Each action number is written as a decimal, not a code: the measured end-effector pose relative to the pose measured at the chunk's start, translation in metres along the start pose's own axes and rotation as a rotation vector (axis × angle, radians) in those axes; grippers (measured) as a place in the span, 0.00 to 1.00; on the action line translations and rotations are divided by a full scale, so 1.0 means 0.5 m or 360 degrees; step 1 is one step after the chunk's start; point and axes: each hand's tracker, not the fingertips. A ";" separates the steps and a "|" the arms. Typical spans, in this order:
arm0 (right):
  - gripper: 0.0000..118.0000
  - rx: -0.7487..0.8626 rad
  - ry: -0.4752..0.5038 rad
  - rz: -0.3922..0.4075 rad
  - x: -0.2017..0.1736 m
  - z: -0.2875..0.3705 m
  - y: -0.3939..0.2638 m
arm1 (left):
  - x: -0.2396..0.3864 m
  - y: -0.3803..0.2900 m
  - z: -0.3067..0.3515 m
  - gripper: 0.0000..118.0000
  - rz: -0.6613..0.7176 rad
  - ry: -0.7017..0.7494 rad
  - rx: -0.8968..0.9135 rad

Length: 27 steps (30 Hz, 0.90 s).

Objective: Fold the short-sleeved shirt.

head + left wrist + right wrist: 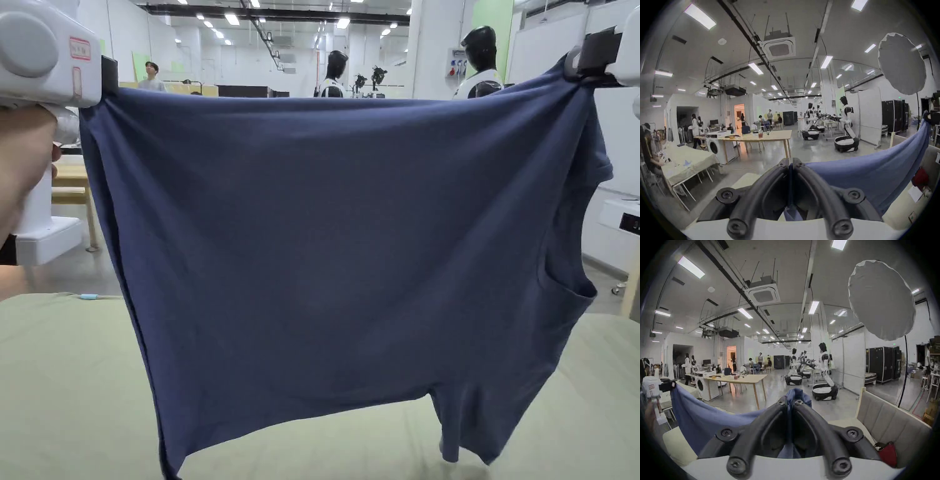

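L gripper (110,76): fingers closed on one top corner of blue shirt (337,250). Shirt hangs spread in air betw. both, lower edge just over green bench (62,387). R gripper (578,65): fingers clamped on other top corner.

You're in a big open hall: polished grey floor (769,155), white walls (868,116), strip lights (755,68) overhead, a long wooden table (760,137), and a pale green surface (69,387) right below.
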 end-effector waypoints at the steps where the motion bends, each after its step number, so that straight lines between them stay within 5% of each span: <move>1: 0.04 -0.0009 -0.0002 -0.0001 0.002 -0.006 -0.011 | 0.001 -0.007 -0.002 0.00 -0.0001 -0.0003 -0.0001; 15: 0.04 -0.0139 -0.0011 -0.0053 0.049 0.086 -0.242 | 0.033 -0.254 0.050 0.00 0.0047 -0.0092 -0.0149; 21: 0.04 -0.0231 -0.0021 0.0028 0.063 0.305 -0.389 | 0.056 -0.365 0.258 0.00 -0.0025 -0.0172 -0.0235; 27: 0.04 -0.0683 -0.0022 0.0171 0.052 0.522 -0.692 | 0.074 -0.601 0.497 0.00 -0.0165 -0.0292 -0.0552</move>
